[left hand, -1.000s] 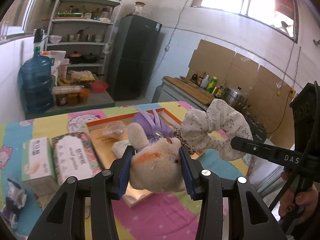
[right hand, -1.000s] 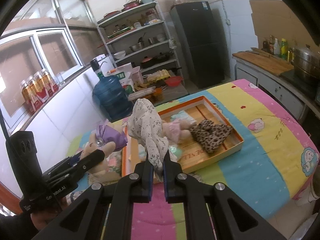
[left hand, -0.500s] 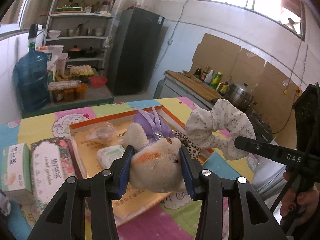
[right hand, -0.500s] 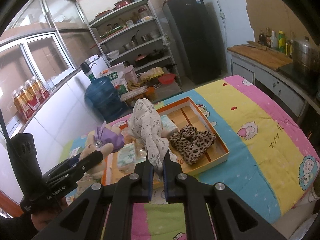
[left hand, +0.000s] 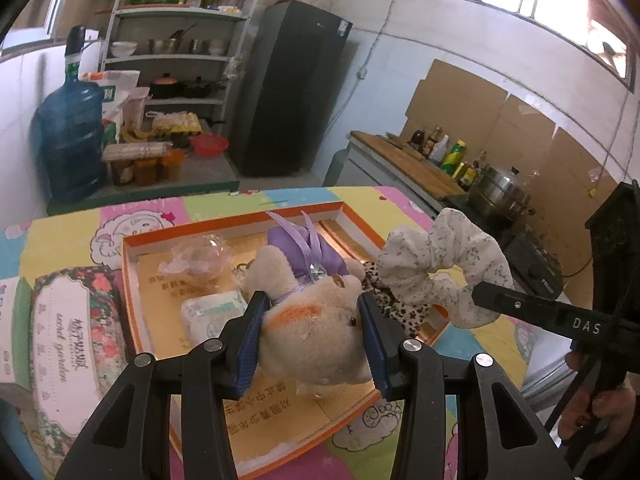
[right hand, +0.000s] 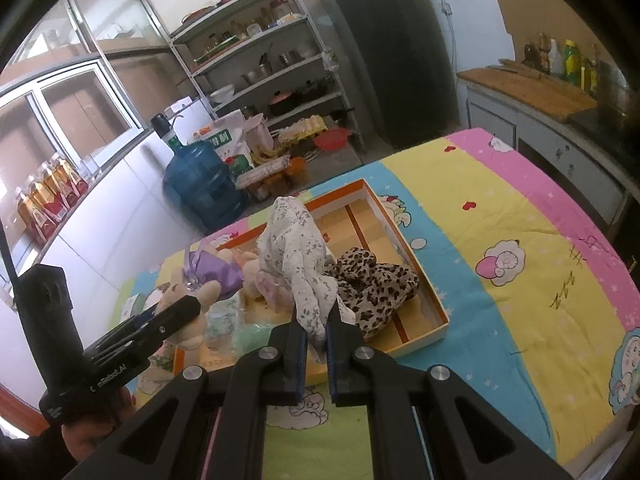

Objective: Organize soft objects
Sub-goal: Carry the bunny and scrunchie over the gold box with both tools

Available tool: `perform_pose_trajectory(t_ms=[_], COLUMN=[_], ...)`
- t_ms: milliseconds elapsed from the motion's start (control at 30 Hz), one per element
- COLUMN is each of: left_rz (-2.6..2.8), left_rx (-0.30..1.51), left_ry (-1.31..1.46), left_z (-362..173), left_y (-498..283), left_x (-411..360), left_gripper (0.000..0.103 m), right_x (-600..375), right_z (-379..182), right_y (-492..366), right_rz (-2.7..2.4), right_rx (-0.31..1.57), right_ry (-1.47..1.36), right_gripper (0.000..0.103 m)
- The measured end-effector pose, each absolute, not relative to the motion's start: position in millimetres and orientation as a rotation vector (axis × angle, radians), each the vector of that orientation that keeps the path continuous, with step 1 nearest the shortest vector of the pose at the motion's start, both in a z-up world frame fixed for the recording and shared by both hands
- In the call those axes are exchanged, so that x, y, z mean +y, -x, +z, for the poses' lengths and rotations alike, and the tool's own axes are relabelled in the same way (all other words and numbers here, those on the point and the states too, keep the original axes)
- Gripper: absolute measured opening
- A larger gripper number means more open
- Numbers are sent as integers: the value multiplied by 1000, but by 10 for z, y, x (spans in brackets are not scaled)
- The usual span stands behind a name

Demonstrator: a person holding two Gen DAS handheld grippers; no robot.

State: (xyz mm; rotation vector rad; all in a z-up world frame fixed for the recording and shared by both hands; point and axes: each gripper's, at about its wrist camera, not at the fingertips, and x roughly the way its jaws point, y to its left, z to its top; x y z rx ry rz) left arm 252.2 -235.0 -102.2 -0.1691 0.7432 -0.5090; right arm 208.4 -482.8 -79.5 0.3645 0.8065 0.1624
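A table under a pastel patchwork cartoon cloth [right hand: 520, 216] is carrying a shallow rectangular orange-rimmed cardboard tray [left hand: 132, 280] [right hand: 436, 304]. The tray is holding a leopard-print fabric piece [right hand: 376, 284] at its right, which the left wrist view is showing only in part, behind the held items. Only the left wrist view is showing a white wrapped tissue pack [left hand: 212, 312] and a clear crinkled plastic bag [left hand: 196, 258] lying in the tray's left half, and a floral printed box [left hand: 72, 332] lying just left of the tray.

The left gripper [left hand: 312, 344] is holding a beige plush toy with a purple ribbon [left hand: 312, 332] [right hand: 208, 280] above the tray, jaws clamped on its sides. The right gripper [right hand: 316, 360] is pinching a white floral fabric scrunchie [right hand: 300, 248] [left hand: 444, 268] in narrow jaws, above the tray's middle.
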Motion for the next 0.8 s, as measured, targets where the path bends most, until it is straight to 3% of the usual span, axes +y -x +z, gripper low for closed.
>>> perform_pose_trajectory(t_ms=[800], left_rz=[-456], left_rx=[818], left_ry=[187], left_z=[-1379], left_y=[-2665], left_x=[-2493], left_gripper=[47], right_x=[-4998], right_z=[-1251], right_y=[-2551], right_rz=[173], right_rx=[902], right_ry=[-365], right_gripper=[10])
